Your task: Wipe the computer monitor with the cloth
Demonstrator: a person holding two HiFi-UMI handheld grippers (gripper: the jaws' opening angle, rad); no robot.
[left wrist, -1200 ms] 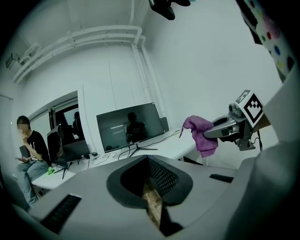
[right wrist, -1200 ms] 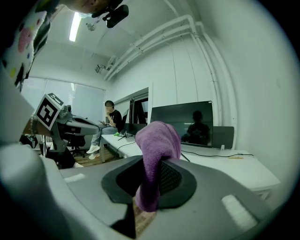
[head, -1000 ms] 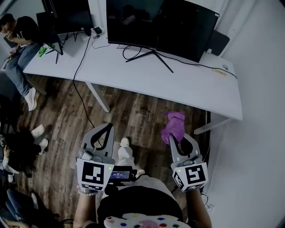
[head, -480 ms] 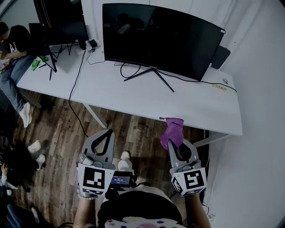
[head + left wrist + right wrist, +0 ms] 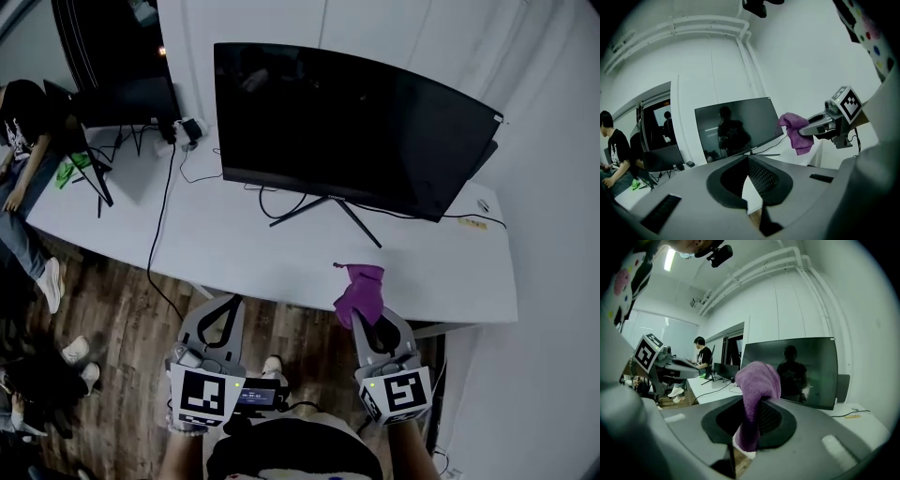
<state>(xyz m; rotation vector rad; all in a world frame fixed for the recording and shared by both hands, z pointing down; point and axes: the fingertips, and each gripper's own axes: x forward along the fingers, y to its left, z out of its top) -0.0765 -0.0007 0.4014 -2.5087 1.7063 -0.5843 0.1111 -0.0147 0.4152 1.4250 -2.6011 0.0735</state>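
Monitor [image 5: 347,131] nearer; right hand-held gripper [image 5: 366,317] clamps cloth [image 5: 361,286]; left hand-held gripper [image 5: 746,158], in its view, closed empty

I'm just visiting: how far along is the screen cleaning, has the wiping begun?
Done: the purple cloth is clamped in the right gripper. In hand: it is held over the near edge of the white desk, short of the monitor. Left: the wiping itself, since the cloth touches no part of the screen. The left gripper is shut and empty.
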